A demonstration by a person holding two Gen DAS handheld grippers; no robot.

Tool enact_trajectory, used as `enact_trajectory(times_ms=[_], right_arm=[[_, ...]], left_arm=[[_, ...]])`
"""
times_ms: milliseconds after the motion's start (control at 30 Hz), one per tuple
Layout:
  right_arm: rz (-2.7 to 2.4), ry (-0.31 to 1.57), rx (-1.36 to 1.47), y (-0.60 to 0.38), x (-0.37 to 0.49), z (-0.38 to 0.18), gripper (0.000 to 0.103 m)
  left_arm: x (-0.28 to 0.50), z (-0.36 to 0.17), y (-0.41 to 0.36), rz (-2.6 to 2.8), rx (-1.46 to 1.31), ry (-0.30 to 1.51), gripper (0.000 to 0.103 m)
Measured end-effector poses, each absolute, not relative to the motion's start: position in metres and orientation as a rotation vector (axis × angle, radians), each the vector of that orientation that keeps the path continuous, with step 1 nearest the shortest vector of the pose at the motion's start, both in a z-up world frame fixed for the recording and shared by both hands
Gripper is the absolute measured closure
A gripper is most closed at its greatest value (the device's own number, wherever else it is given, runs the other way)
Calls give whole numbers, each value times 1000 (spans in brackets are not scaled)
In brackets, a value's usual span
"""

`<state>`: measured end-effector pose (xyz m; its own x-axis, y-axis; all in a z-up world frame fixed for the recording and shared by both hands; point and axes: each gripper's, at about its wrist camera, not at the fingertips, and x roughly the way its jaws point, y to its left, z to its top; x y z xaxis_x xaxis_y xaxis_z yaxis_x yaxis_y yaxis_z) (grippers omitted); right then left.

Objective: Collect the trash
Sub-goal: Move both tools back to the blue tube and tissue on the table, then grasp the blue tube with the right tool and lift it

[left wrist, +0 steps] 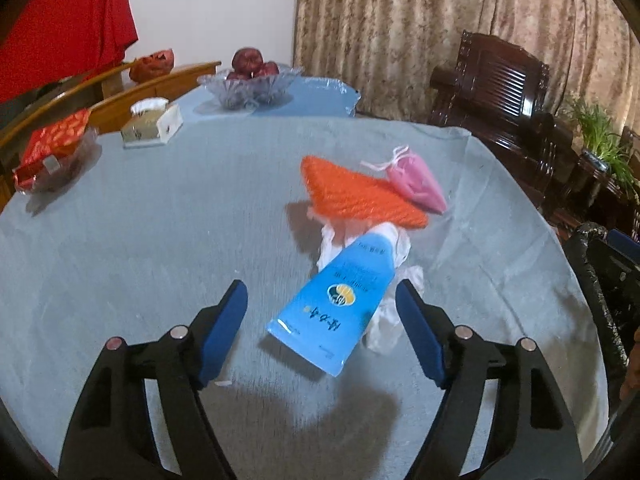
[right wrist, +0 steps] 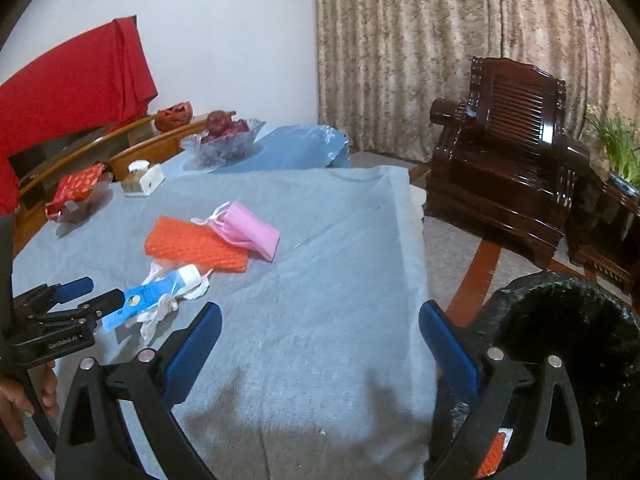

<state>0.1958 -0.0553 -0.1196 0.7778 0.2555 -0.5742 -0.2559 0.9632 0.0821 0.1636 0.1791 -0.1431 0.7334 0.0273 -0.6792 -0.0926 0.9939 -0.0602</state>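
A blue tube (left wrist: 332, 304) lies on crumpled white tissue (left wrist: 384, 320) on the grey tablecloth (left wrist: 160, 240). Behind it are an orange mesh sleeve (left wrist: 352, 192) and a pink drawstring pouch (left wrist: 416, 184). My left gripper (left wrist: 321, 286) is open, and the tube's flat end sits between its blue pads without touching them. The right wrist view shows the same left gripper (right wrist: 102, 291) at the tube (right wrist: 152, 294), with a hand on its handle. My right gripper (right wrist: 320, 307) is open over bare cloth near the table's right edge, with nothing between its fingers.
A black bag-lined bin (right wrist: 560, 320) stands off the table's right edge. At the back left are a tissue box (left wrist: 150, 124), a glass fruit bowl (left wrist: 252, 80) and a dish with a red packet (left wrist: 52, 148). A dark wooden armchair (right wrist: 508, 160) is beyond.
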Motion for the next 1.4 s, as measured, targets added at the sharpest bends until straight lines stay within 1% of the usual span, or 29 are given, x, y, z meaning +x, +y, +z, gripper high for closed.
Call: enact_trajectory(times_ms=[200,300,400,467,533,667,933,1133,1200,1267,1400], right_arm=[[284,657,-18,-49,201,-133,6],[284,668,-24,-47,201,-138,6],[283,675,-35,-46,202,-140,6],[281,679,-40,-45,202,-141,6],[279,686,-42,-43,204,-143,6],[280,691,-44,-41,204,-144,6],[283,692,-44,-43,203,-144,6],[283,690,-44,-44,205,-144,6],[286,687,-43,-43,205,-144,6],[295,687,-37,-41,206,-144,6],[327,678,-22,-25,212,-141,6]], left_arm=[[171,-159,184,49,-125,787,38],[174,-164,186,43,-158,803,47],[174,-167,188,31,-186,801,57],[173,-167,187,27,-190,796,68],[171,-164,185,27,-186,785,75],[160,-153,175,9,-179,751,81],[154,-153,140,-119,-152,768,82],[155,-151,146,-79,-152,746,81],[154,-148,152,-51,-141,732,78],[153,-145,163,-17,-136,719,69],[153,-145,185,40,-125,710,58]])
